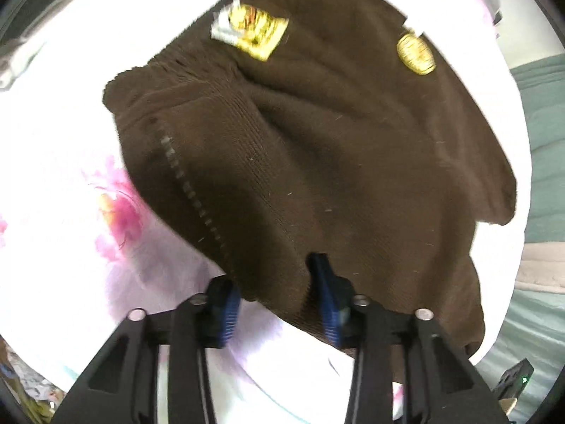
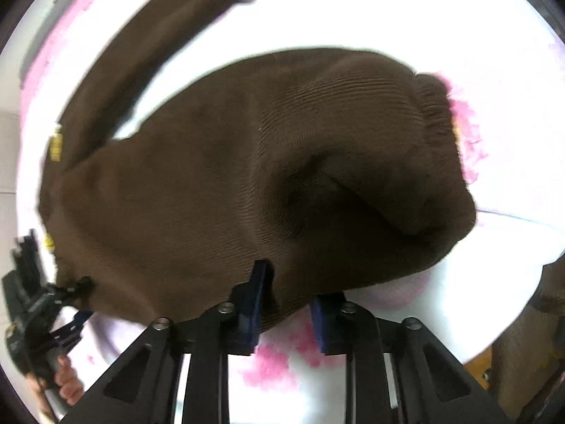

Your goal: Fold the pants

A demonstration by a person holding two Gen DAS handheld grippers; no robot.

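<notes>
Dark brown knitted pants (image 1: 317, 141) lie spread on a white sheet with pink flowers (image 1: 53, 141). A yellow label (image 1: 254, 31) and a round yellow tag (image 1: 415, 53) sit near the far edge. My left gripper (image 1: 275, 296) is shut on the near hem, with cloth bunched between its blue pads. In the right wrist view the pants (image 2: 247, 176) fill the middle, and one ribbed cuff (image 2: 434, 113) lies at the right. My right gripper (image 2: 289, 311) pinches the near edge of the cloth. The left gripper (image 2: 83, 284), held by a hand (image 2: 63, 381), grips the same edge further left.
The flowered sheet (image 2: 353, 17) runs on beyond the pants on all sides. Teal bedding (image 1: 543, 141) lies past the sheet's right edge. A long brown strip of the garment (image 2: 159, 35) trails off to the far left.
</notes>
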